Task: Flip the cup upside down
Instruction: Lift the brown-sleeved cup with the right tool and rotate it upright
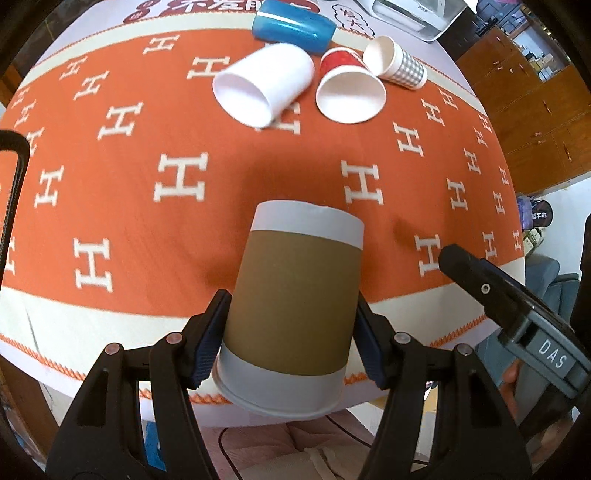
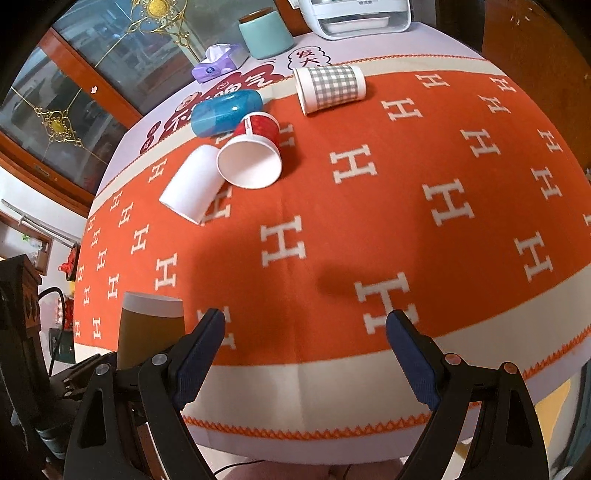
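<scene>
A: Left wrist view. The left gripper (image 1: 291,336) is clamped on the brown cup (image 1: 295,302), blue pads pressed to both sides. The cup is held above the near edge of the table (image 1: 92,332), tilted, closed base pointing away, rolled rim toward the camera.

B: Any writing?

A: White "H" letters repeat over the orange cloth (image 1: 258,166). The right gripper (image 1: 517,306), entering at lower right, carries a label reading "DAS". Red characters on the far edge, too cropped to read.

B: Other cups?

A: Toward the far edge: white cup (image 1: 262,85), red cup (image 1: 347,88) and checked cup (image 1: 397,62), all on their sides, with a blue container (image 1: 293,26) lying behind them.

B: Right wrist view?

A: Right gripper (image 2: 306,354) stands apart, nothing between its pads, over the near edge. The brown cup (image 2: 151,328) shows at lower left, near that same edge. The red cup (image 2: 255,151) touches the white cup (image 2: 194,182); the checked cup (image 2: 328,88) lies apart.

B: Beyond them?

A: A purple tissue box (image 2: 218,62) and a teal canister (image 2: 264,33) at the far edge.
</scene>
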Tool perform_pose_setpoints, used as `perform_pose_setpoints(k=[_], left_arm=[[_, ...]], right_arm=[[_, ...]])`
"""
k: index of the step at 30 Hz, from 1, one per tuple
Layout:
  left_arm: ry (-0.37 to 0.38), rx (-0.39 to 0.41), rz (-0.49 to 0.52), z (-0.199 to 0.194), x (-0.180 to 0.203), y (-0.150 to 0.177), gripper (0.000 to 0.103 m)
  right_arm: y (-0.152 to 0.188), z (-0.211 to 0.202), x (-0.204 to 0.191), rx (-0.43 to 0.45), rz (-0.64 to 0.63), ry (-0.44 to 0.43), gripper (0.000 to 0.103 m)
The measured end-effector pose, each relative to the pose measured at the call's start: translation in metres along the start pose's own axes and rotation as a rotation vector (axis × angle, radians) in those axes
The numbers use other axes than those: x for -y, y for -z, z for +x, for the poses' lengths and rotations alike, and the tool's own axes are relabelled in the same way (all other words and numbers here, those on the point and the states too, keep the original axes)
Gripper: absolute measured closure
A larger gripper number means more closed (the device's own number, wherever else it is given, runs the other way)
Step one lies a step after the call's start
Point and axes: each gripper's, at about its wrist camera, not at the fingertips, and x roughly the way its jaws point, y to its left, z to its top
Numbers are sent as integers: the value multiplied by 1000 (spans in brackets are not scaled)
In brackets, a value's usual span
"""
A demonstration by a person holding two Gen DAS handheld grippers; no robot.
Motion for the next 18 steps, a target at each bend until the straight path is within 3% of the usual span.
perform_pose_setpoints(k=[11,18], left_arm=[[28,-36,-64,17,-4,22,42],[70,-57,-168,37,-11,27,42]], right_arm=[[21,1,13,-19,9,20,13],[28,-2,17,-16,5,21,13]])
